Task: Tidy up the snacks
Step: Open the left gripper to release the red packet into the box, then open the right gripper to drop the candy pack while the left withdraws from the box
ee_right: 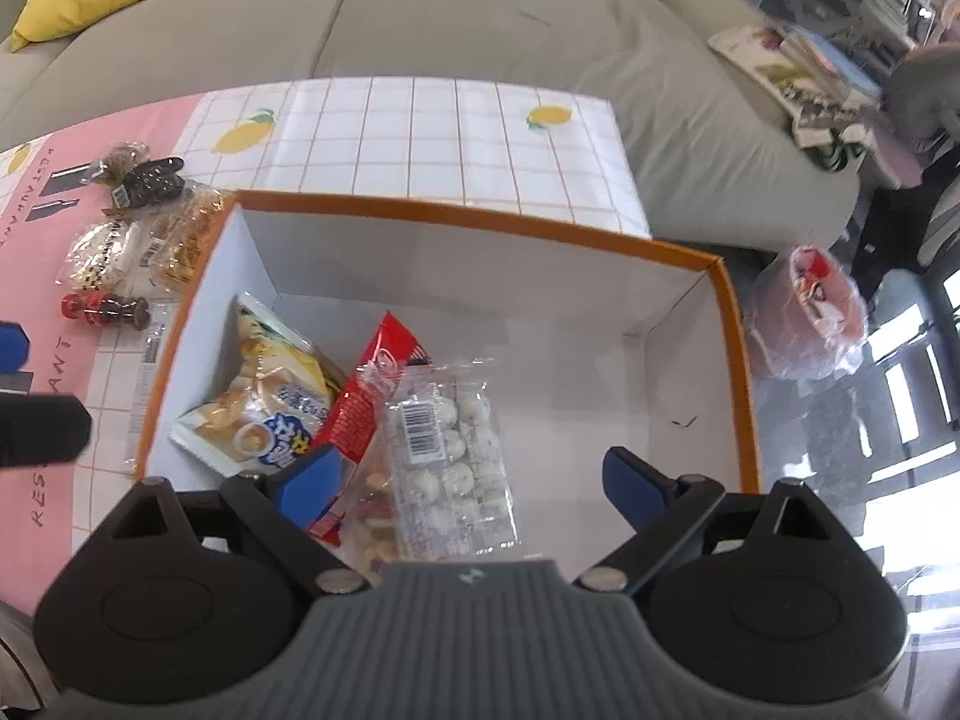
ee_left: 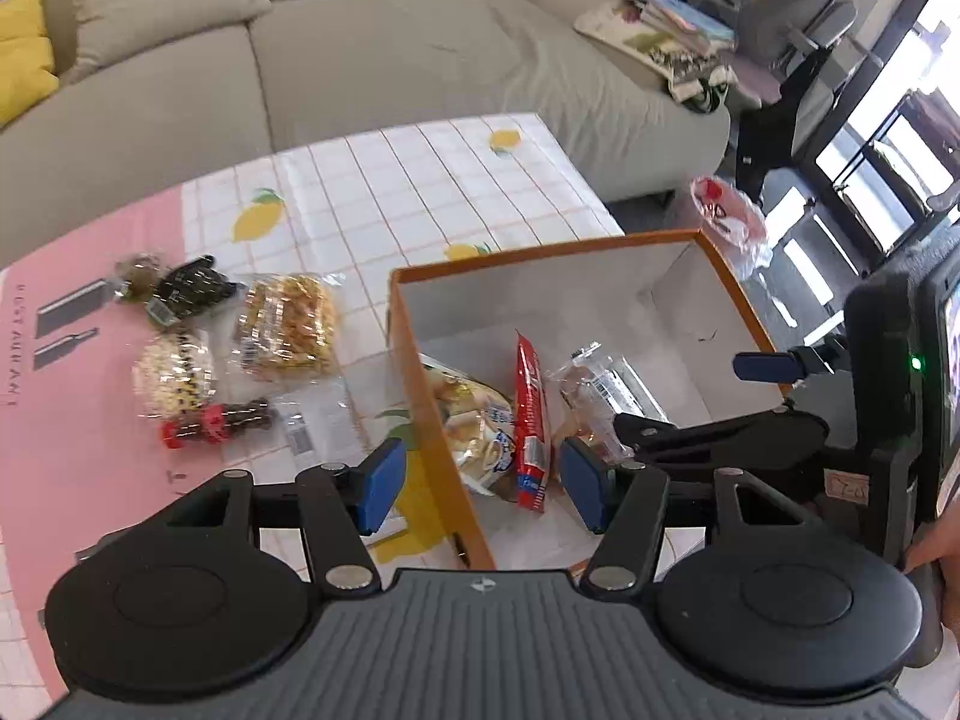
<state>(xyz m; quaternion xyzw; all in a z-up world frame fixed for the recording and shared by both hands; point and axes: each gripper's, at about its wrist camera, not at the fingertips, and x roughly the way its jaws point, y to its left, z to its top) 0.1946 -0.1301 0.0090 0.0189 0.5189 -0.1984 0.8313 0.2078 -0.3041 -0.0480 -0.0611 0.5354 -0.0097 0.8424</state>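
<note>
box (ee_right: 735, 360): orange rim, white inside, open | in box: 3 pkts – yellow chips (ee_right: 264, 402), red (ee_right: 366, 402), clear w/ white balls (ee_right: 450, 468) | 5 snacks (ee_left: 288, 324) left on tbl

Beige sofa (ee_left: 372, 60) with yellow cushion (ee_left: 24, 54), grey office chair (ee_left: 792, 24), bright windows (ee_left: 900, 138).

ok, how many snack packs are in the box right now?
3 visible in the orange-rimmed box: yellow chip bag at the left wall, red packet leaning on it, clear bag of white balls nearest the right gripper. More could be hidden underneath.
</note>
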